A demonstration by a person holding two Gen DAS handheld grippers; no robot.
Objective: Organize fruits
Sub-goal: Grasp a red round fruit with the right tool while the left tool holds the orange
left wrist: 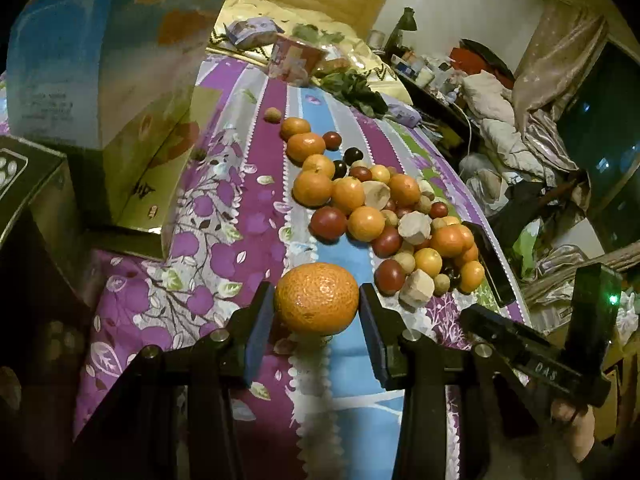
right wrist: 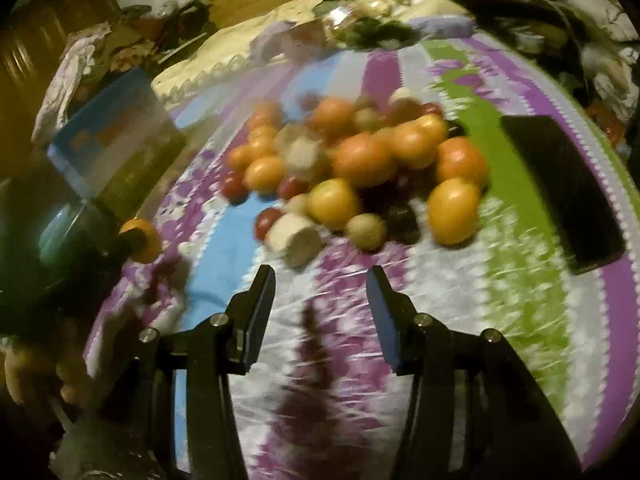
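My left fingers (left wrist: 317, 300) clamp one orange (left wrist: 316, 298), right fingers (right wrist: 322, 296) apart and empty; the fruit pile (left wrist: 384, 216) on the bed (left wrist: 224, 216) remains unsorted.

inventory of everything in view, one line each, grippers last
orange: one, orange, between the left gripper's pads
fruit pile: many, orange, dark red, tan, mid-bedspread
loose nut: one, tan, beyond the pile
phone: one, black, right of the pile
boxes: two or more, blue and yellow, left
bedspread: one, purple, blue, green stripes
cup: one, red, far end
left gripper: black, shut on the orange
right gripper: black, open, nothing between its pads
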